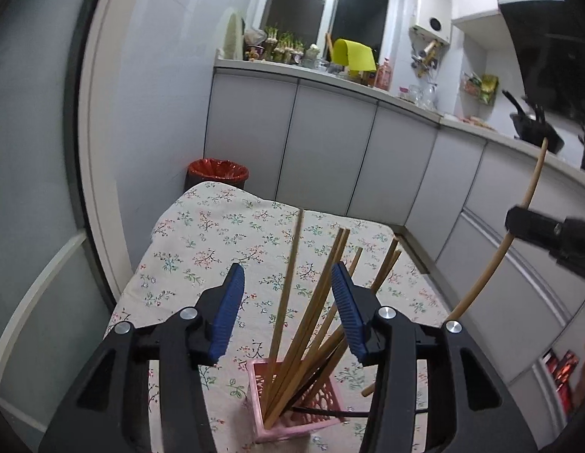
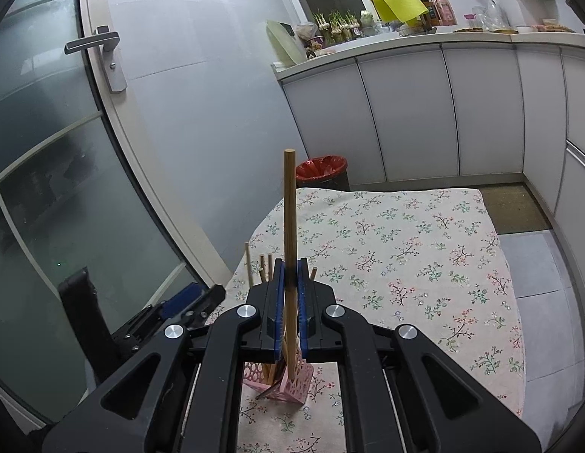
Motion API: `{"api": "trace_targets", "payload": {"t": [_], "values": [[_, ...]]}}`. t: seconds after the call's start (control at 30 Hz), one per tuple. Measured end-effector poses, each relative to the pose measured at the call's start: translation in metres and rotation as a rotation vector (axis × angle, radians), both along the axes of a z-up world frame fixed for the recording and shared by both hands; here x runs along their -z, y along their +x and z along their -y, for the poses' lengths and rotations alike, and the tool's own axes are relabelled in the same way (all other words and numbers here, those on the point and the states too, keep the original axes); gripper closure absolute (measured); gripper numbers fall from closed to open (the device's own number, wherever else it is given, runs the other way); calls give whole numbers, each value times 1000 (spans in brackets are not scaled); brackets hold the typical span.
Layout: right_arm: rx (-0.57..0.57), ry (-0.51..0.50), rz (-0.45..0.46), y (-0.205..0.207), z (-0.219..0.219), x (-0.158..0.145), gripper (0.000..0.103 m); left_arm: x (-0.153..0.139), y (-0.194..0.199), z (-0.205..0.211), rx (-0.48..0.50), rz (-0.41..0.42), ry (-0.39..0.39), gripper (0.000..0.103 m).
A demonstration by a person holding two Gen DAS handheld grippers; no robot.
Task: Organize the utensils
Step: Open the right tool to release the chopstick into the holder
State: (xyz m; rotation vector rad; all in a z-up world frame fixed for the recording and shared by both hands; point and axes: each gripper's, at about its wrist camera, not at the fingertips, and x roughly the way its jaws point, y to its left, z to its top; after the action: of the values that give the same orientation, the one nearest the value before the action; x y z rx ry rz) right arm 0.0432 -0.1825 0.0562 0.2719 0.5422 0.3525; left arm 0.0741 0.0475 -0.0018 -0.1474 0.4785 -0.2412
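A pink lattice holder [image 1: 292, 404] stands on the floral cloth and has several wooden chopsticks [image 1: 315, 302] leaning out of it. My left gripper [image 1: 288, 287] is open just above it, with the sticks rising between its blue pads. My right gripper [image 2: 291, 264] is shut on one wooden chopstick [image 2: 288, 207], held upright over the holder [image 2: 292, 381]. In the left wrist view that stick [image 1: 519, 219] slants up to the right in the right gripper [image 1: 519, 222]. Its lower end is near the holder's right side. I cannot tell whether it is inside.
The floral tablecloth [image 2: 405, 245] covers a low table. A red-lined bin [image 2: 322, 168] stands behind it. Grey cabinets [image 1: 330, 143] run along the back and right. A glass door with a handle [image 2: 92, 43] is on the left. A dark stick [image 1: 330, 411] lies across the holder.
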Motion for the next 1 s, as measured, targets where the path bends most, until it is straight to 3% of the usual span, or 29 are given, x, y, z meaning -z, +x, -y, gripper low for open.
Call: {"api": "trace_targets", "payload": {"t": [0.1, 0.17, 0.3, 0.4, 0.6, 0.87, 0.97, 1.0], "values": [[-11, 3, 1, 0, -3, -1, 97, -8, -5, -9, -23, -49, 3, 46], [-22, 5, 3, 1, -6, -1, 97, -10, -5, -17, -50, -129, 2, 34], [-48, -9, 9, 4, -15, 0, 97, -1, -4, -38, -113, -273, -34, 29], [-63, -28, 8, 9, -25, 4, 97, 10, -5, -46, -136, -330, -8, 28], [-83, -58, 32, 19, -40, 11, 97, 18, -7, -49, -153, -352, 16, 26], [-117, -78, -4, 30, -60, 31, 97, 17, -3, -45, -151, -362, 35, 24], [-105, -72, -16, 30, -58, 35, 91, 18, -4, -44, -154, -360, 56, 22], [-103, -63, -19, 30, -56, 35, 83, 19, -4, -44, -154, -364, 56, 22]]}}
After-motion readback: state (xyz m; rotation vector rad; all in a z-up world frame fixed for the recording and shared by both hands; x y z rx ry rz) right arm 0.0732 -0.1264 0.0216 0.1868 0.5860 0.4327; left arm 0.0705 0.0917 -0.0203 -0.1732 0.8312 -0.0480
